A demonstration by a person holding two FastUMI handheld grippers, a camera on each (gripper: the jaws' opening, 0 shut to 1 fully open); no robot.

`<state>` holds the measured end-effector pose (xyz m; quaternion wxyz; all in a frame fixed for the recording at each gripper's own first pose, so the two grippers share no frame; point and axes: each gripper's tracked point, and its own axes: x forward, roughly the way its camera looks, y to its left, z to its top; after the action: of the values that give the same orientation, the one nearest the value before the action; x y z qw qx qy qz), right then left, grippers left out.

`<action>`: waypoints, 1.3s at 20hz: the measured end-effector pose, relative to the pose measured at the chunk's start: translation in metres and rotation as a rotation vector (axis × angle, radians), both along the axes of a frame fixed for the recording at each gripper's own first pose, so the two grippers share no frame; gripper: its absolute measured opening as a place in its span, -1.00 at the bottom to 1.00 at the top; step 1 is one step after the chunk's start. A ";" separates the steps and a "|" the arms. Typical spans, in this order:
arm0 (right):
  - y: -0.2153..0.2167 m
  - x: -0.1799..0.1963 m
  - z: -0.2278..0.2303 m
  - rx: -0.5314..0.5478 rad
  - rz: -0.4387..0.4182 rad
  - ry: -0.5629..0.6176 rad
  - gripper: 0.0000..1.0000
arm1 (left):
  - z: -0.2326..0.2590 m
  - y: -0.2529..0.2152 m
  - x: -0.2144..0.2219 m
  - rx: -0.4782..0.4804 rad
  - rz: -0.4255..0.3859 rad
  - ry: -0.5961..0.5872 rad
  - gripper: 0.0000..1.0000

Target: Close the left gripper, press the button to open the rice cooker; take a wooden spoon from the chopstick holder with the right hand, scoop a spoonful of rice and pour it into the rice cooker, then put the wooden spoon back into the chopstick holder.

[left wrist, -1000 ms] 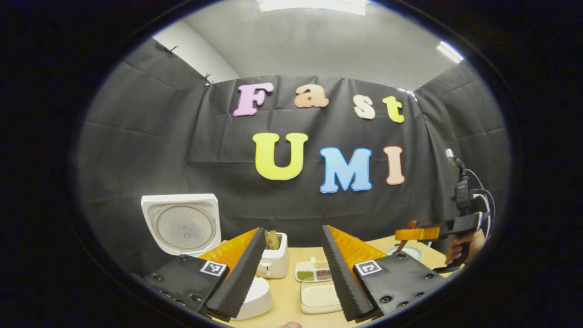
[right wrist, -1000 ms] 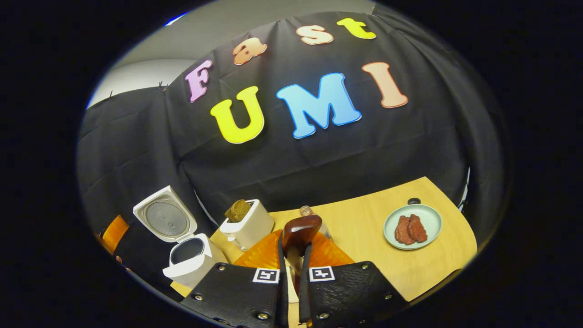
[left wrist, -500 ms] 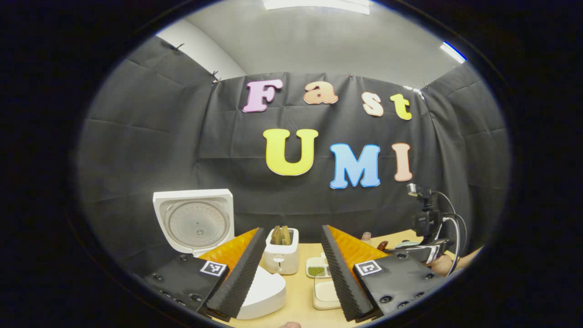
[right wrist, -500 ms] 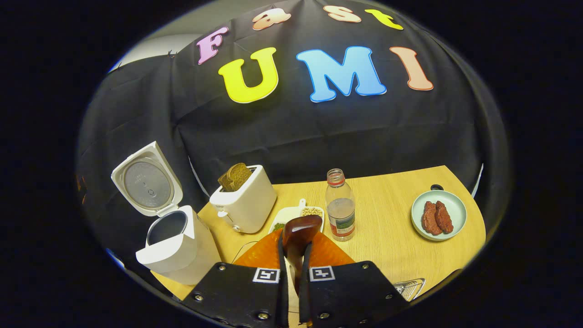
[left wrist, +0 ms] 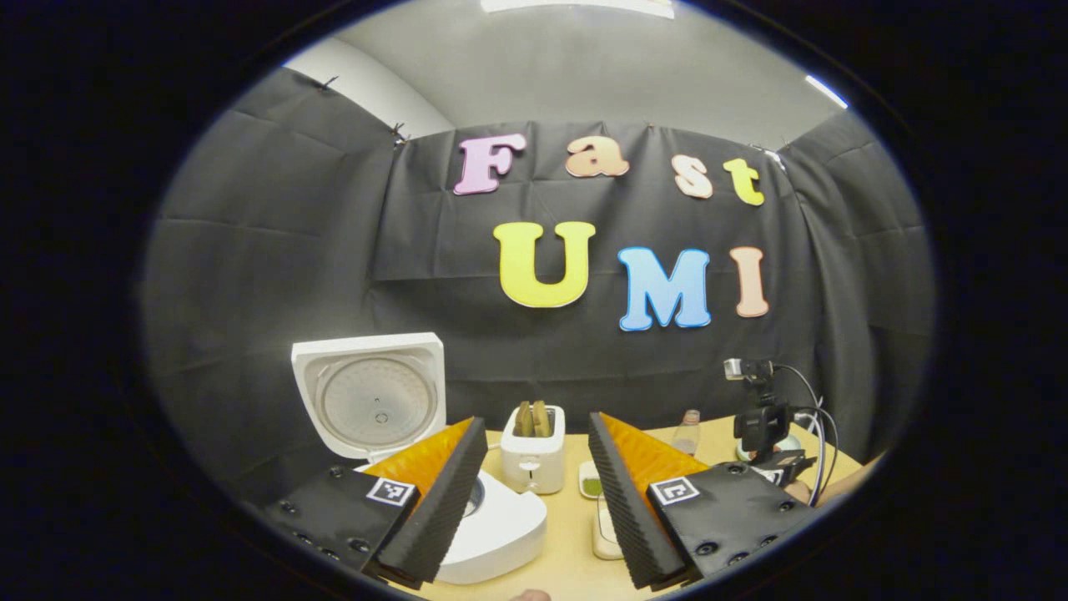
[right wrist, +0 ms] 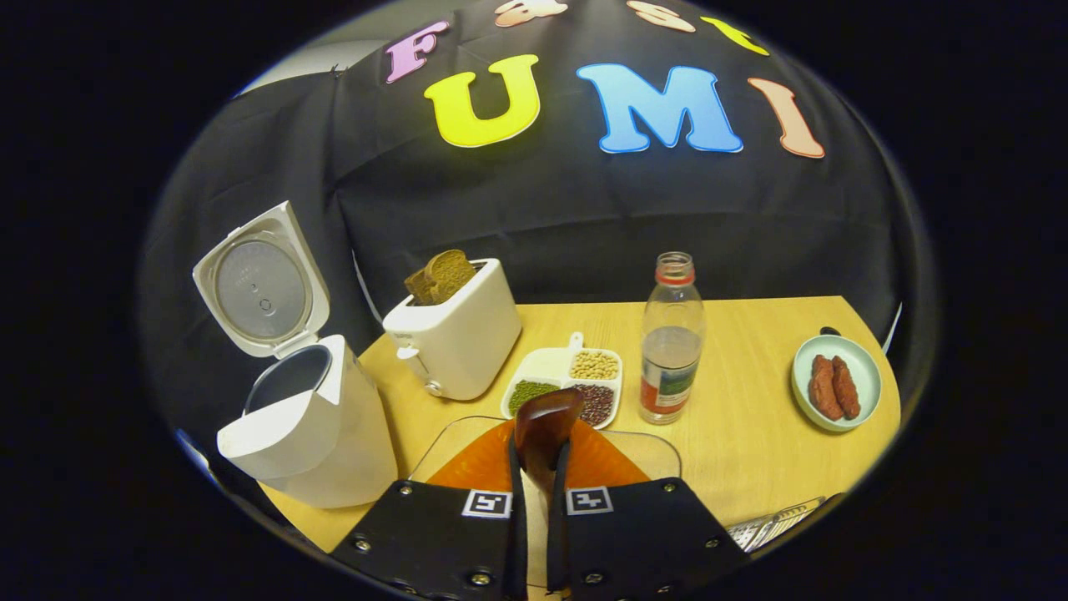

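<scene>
The white rice cooker [right wrist: 313, 434] stands open at the table's left, its lid [right wrist: 260, 284] tipped back and the pot dark inside. My right gripper [right wrist: 540, 455] is shut on the dark wooden spoon [right wrist: 546, 417], whose bowl points forward over the shallow rice tray [right wrist: 647, 451]. In the left gripper view, my left gripper [left wrist: 536, 424] is open with nothing between its fingers, above the rice cooker [left wrist: 501, 526] and its raised lid [left wrist: 371, 396]. The right gripper [left wrist: 763, 446] and the hand holding it show low at the right there.
A white toaster [right wrist: 455, 334] with bread stands behind the cooker. A divided dish of beans [right wrist: 567, 384], a plastic bottle [right wrist: 672, 342] and a green plate with sausages [right wrist: 834, 384] sit across the wooden table [right wrist: 751, 467]. A metal rack [right wrist: 772, 526] lies at the front right edge.
My right gripper has tilted down and come lower over the table with the spoon, bringing the rice tray under it. The left gripper has shifted, so the cooker looks nearer.
</scene>
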<state>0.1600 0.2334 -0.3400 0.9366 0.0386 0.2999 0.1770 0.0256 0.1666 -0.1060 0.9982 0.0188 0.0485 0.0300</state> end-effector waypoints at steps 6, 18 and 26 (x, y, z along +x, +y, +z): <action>0.001 0.001 -0.004 0.310 -0.093 0.138 -0.81 | -0.002 0.002 -0.004 -0.008 0.007 0.004 0.75; -0.063 0.015 0.087 0.816 -0.283 0.119 -0.82 | 0.004 -0.003 -0.009 -0.030 -0.023 -0.017 0.74; -0.035 0.006 0.153 1.077 -0.258 0.135 -0.82 | -0.008 0.020 -0.027 -0.019 -0.053 -0.022 0.77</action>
<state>0.1663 0.1988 -0.1874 0.7775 0.5592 0.2192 0.1863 -0.0014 0.1866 -0.1143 0.9992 0.0105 0.0372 0.0031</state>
